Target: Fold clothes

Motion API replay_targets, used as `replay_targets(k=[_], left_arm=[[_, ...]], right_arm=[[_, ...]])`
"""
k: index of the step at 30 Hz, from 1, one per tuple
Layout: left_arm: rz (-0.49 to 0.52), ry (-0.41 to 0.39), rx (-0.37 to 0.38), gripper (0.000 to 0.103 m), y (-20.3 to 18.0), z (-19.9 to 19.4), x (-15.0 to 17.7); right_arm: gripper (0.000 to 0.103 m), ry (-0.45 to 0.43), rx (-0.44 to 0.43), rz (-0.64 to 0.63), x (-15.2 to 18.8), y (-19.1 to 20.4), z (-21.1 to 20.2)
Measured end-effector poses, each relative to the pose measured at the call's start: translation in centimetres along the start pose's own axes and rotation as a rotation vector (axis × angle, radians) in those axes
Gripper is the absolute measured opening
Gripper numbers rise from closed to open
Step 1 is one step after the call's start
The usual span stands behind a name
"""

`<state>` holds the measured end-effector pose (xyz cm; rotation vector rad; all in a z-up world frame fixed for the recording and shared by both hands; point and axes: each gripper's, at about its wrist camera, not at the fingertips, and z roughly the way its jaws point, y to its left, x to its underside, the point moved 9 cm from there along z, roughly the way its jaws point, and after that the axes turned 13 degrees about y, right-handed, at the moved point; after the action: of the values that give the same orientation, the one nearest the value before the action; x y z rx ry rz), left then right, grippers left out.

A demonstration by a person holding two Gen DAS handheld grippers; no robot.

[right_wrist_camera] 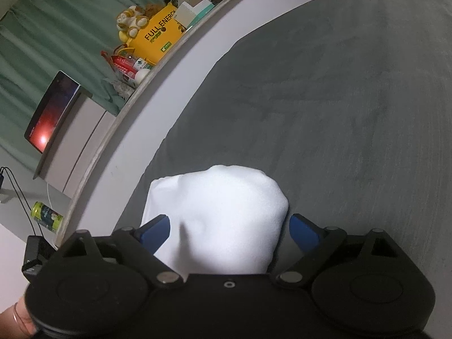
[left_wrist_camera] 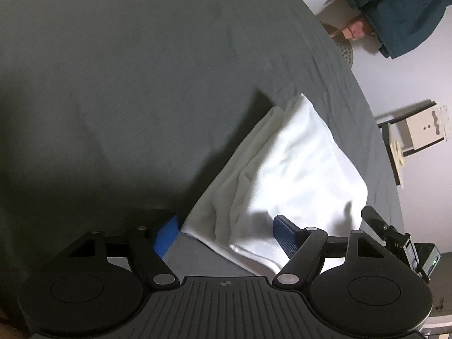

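A white garment [left_wrist_camera: 285, 169], folded into a rough rectangle, lies on the grey bed sheet [left_wrist_camera: 127, 70]. My left gripper [left_wrist_camera: 226, 231] is open, its blue pads wide apart on either side of the garment's near edge. In the right wrist view the same white garment [right_wrist_camera: 223, 214] bulges up between the blue pads of my right gripper [right_wrist_camera: 228, 226], which is open and straddles it. The right gripper's black body [left_wrist_camera: 395, 237] shows at the garment's right side in the left wrist view.
The grey sheet [right_wrist_camera: 339, 113] covers the bed. A white ledge [right_wrist_camera: 158, 130] runs along the bed with a yellow box [right_wrist_camera: 161, 36], a plush toy and packets. A screen [right_wrist_camera: 50, 110] and a green can [right_wrist_camera: 46, 216] stand beyond. A teal cloth [left_wrist_camera: 401, 14] and a stool are at the right.
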<state>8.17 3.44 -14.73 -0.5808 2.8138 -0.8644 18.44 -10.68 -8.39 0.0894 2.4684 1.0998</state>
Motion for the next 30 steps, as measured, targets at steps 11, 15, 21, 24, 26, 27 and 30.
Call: replay_targets(k=[11, 15, 21, 24, 26, 27, 30], left_arm=[[0.085, -0.031, 0.028, 0.074, -1.7, 0.9, -0.5], [0.099, -0.026, 0.017, 0.057, -1.3, 0.6, -0.2], [0.106, -0.026, 0.016, 0.045, -0.5, 0.0, 0.1], [0.134, -0.043, -0.005, 0.032, -0.6, -0.1, 0.1], [0.164, -0.058, -0.016, 0.027, -1.0, -0.4, 0.1], [0.181, -0.066, -0.023, 0.026, -1.2, -0.5, 0.1], [0.241, -0.087, -0.057, 0.024, -2.0, -1.3, 0.2]], right_arm=[[0.092, -0.03, -0.026, 0.017, -0.9, -0.1, 0.3], [0.089, -0.036, -0.04, 0.018, -1.2, -0.2, 0.6], [0.073, 0.023, 0.001, 0.043, -1.2, -0.4, 0.7], [0.069, 0.006, 0.025, 0.037, -1.2, -0.3, 1.0], [0.065, -0.011, 0.043, 0.033, -1.2, -0.2, 1.1], [0.062, -0.018, 0.046, 0.033, -1.2, -0.1, 1.1], [0.054, -0.036, 0.041, 0.03, -1.1, 0.1, 0.9]])
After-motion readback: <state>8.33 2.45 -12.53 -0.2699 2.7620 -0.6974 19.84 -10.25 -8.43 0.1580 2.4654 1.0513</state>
